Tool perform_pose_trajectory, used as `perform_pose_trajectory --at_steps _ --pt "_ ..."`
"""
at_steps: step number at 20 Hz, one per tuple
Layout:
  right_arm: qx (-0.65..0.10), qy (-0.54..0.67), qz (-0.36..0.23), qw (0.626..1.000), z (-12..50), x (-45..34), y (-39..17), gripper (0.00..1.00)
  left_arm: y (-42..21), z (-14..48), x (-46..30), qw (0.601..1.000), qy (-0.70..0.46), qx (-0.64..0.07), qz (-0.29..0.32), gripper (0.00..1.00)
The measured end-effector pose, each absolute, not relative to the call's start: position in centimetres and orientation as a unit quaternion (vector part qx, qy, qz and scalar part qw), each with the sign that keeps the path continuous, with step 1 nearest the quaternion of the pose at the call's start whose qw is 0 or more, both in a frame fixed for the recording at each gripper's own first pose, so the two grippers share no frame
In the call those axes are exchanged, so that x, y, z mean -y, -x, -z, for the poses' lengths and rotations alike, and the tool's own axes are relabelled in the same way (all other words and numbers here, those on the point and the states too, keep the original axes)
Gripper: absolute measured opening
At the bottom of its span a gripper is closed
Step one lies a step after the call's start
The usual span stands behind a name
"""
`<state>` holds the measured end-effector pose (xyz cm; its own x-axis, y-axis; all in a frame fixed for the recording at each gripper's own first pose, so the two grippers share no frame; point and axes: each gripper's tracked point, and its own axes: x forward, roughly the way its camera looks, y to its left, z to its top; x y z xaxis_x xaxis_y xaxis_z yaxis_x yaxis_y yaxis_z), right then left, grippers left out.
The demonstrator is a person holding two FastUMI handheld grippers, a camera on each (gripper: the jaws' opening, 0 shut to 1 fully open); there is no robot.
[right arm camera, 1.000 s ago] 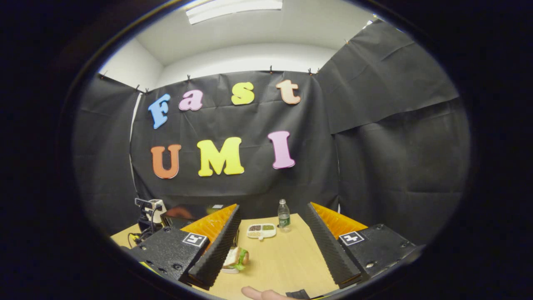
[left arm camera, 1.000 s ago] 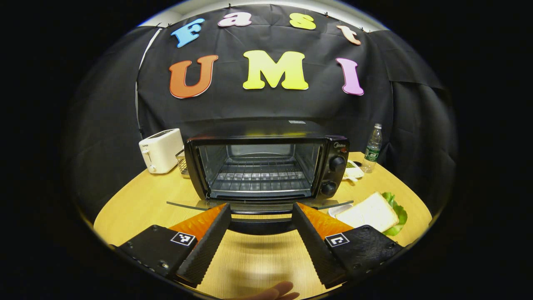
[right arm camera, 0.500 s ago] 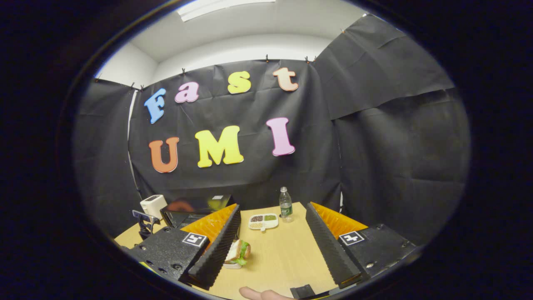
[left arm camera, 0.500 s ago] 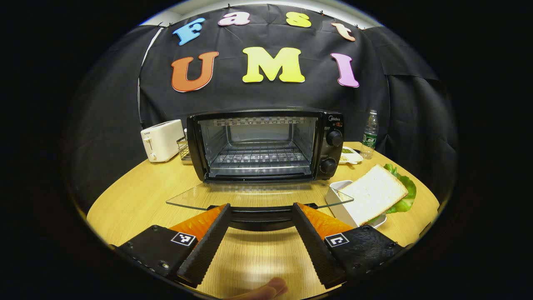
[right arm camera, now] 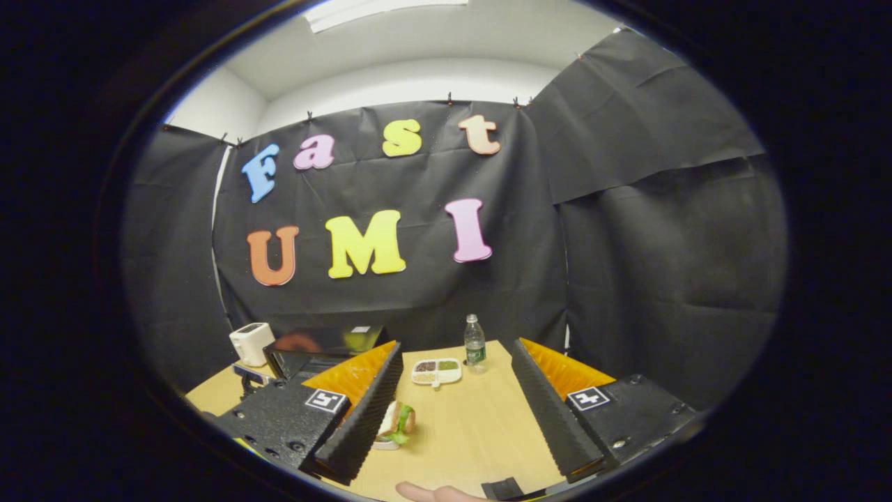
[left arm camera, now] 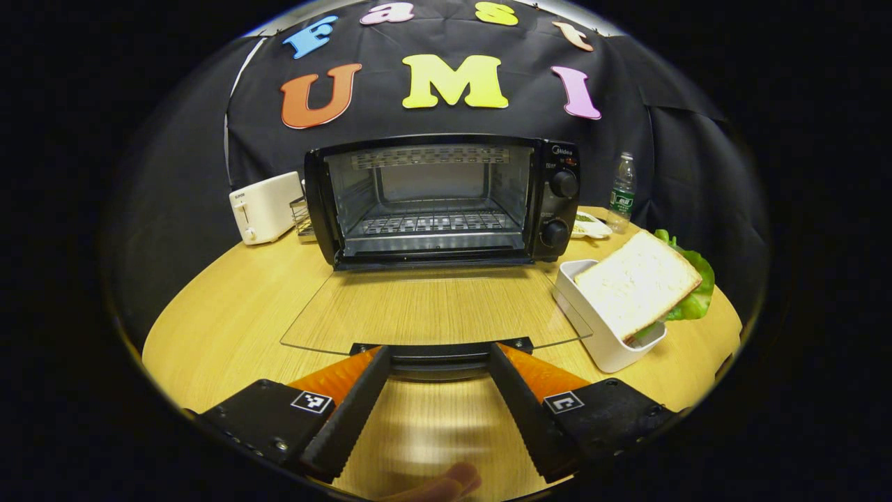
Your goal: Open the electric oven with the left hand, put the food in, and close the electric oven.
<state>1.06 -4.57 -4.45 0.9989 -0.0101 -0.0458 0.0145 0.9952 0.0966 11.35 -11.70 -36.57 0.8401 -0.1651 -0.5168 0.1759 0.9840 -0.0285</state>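
Wooden counter (left arm camera: 223,307), oven (left arm camera: 439,199) door (left arm camera: 432,307) down flat.
Left hand-held gripper (left arm camera: 435,366) stood wide open, its fingers flanking the door handle (left arm camera: 439,354) without gripping. Sandwich (left arm camera: 637,282) in its white dish (left arm camera: 592,328) sat near right of the door, below the empty, open right hand-held gripper (right arm camera: 456,411).

The oven (left arm camera: 446,202) cavity gapes open above its bare rack (left arm camera: 432,223). The lowered glass door (left arm camera: 432,310) lies flat across the table (left arm camera: 223,314) before it; the sandwich tray (left arm camera: 606,328) crowds its right edge.
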Motion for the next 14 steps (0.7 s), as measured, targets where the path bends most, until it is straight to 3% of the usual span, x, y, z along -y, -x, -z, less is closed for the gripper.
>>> perform_pose_trajectory --at_steps 3,4,5,8,9,10,11,12,13,14 --pt "-0.031 -0.042 0.004 0.999 4.6 4.5 -1.8 1.0 -10.7 34.7 11.6 0.96 -0.006 -0.263 0.093 0.95" --pt "-0.034 -0.036 0.003 0.999 4.6 4.5 -2.3 0.9 -10.3 33.3 11.5 0.962 -0.005 -0.255 0.097 0.95" --pt "-0.04 -0.03 0.002 0.999 4.8 4.5 -2.7 1.0 -9.9 31.6 11.2 0.965 -0.007 -0.245 0.098 0.95" --pt "-0.057 -0.017 -0.002 0.998 5.2 4.6 -4.5 1.0 -9.2 25.7 10.2 0.974 -0.002 -0.206 0.097 0.95" --pt "-0.066 -0.012 -0.004 0.998 5.7 4.6 -5.2 0.9 -9.1 23.8 9.9 0.977 0.006 -0.193 0.096 0.95" --pt "-0.075 -0.007 -0.006 0.997 6.1 4.6 -6.0 1.0 -8.9 21.3 9.6 0.98 0.016 -0.173 0.096 0.95" --pt "-0.085 -0.003 -0.007 0.996 6.5 4.6 -6.8 1.0 -8.7 19.1 9.3 0.983 0.022 -0.156 0.095 0.95" --pt "-0.096 -0.002 -0.012 0.995 6.9 4.4 -7.7 0.9 -8.4 16.4 8.8 0.987 0.025 -0.131 0.091 0.95" --pt "-0.109 -0.002 -0.02 0.994 7.5 4.0 -8.6 1.0 -8.1 14.0 8.0 0.99 0.022 -0.11 0.081 0.95" --pt "-0.123 -0.003 -0.03 0.992 8.0 3.6 -9.6 1.0 -7.8 11.8 7.4 0.993 0.019 -0.09 0.074 1.0"
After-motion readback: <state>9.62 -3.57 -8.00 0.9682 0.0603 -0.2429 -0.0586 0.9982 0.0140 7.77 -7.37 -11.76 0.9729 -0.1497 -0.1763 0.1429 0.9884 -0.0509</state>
